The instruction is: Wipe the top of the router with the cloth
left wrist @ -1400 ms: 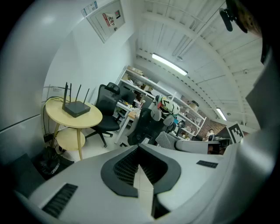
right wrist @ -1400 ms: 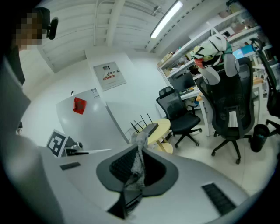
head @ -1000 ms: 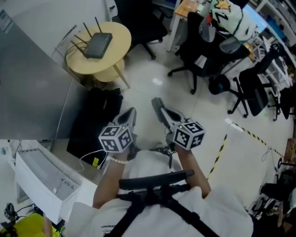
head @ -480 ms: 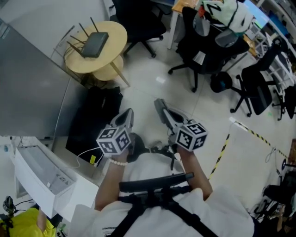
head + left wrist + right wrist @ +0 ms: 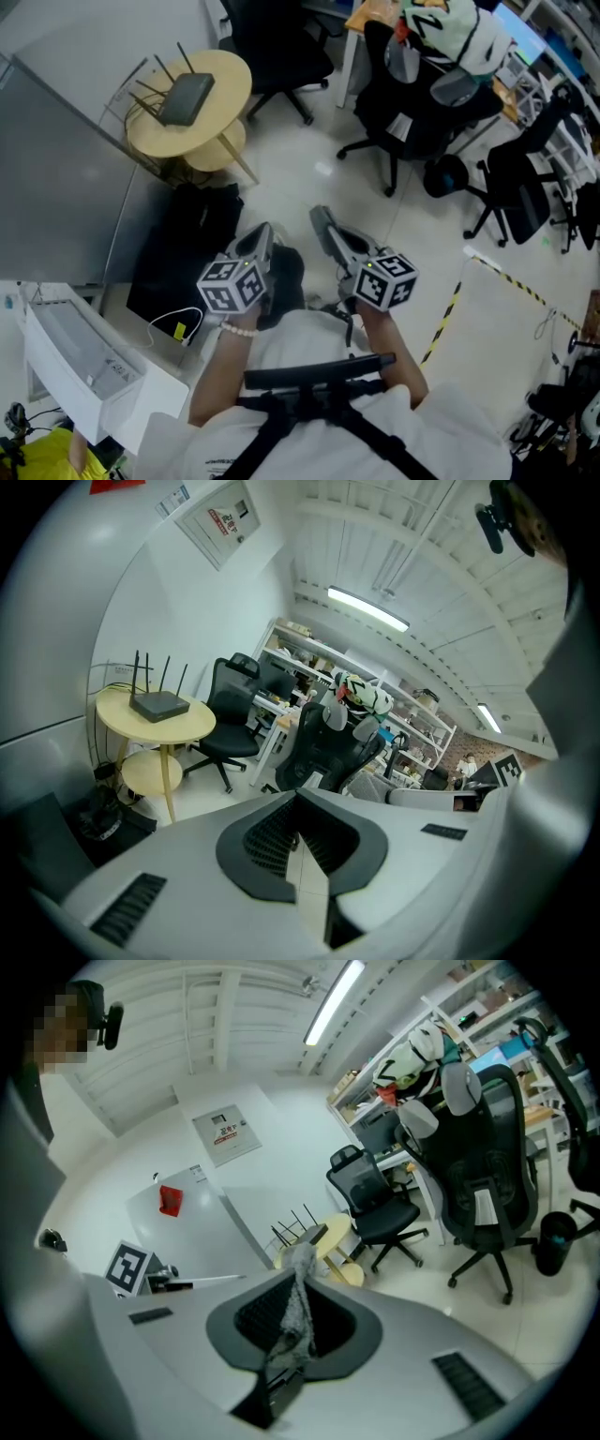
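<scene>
The person's dark-clad leg [image 5: 284,279] now shows further toward 12 o'clock beneath the left tool [image 5: 259,234], where a second ago barely any of it showed. The round counter [image 5: 234,82] and the router [image 5: 186,98] drift slightly toward 8 o'clock in the head view.

place: office | evidence: swivel chairs [image 5: 412,103]; desks [image 5: 372,15]; shelving [image 5: 305,653]; ceiling strip lights [image 5: 367,608]

The grey right gripper [image 5: 296,1274] has its jaws pressed together on a fuzzy grey cloth [image 5: 292,1321], well apart from the black antennaed router [image 5: 316,1235] atop a round yellow table [image 5: 341,1231].
</scene>
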`<action>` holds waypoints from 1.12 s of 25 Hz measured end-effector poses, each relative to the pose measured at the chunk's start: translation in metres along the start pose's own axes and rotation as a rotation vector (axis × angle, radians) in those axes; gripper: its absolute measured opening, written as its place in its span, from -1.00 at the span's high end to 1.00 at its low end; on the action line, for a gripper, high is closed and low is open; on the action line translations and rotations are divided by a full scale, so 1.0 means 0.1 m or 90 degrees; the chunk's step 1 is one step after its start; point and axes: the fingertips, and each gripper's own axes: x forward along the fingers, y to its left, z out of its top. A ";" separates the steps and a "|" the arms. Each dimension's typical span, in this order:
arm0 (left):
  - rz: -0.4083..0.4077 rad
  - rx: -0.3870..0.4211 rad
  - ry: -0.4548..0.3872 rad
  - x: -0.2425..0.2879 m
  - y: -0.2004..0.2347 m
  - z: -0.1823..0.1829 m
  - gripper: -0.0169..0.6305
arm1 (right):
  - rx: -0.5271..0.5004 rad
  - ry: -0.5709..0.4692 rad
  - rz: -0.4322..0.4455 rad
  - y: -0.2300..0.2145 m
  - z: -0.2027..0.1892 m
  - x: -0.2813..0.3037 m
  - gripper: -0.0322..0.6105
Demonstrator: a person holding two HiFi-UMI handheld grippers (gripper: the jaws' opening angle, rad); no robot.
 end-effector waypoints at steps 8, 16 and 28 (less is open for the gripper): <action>-0.021 0.015 0.030 0.66 0.06 0.29 0.96 | 0.024 0.001 -0.023 -0.41 0.27 0.32 0.78; -0.026 0.013 0.037 1.41 0.45 1.01 0.96 | 0.018 0.003 -0.028 -0.71 0.98 1.15 0.78; 0.031 -0.042 -0.033 1.73 1.83 2.10 0.96 | -0.052 0.071 0.042 -0.37 1.60 2.96 0.78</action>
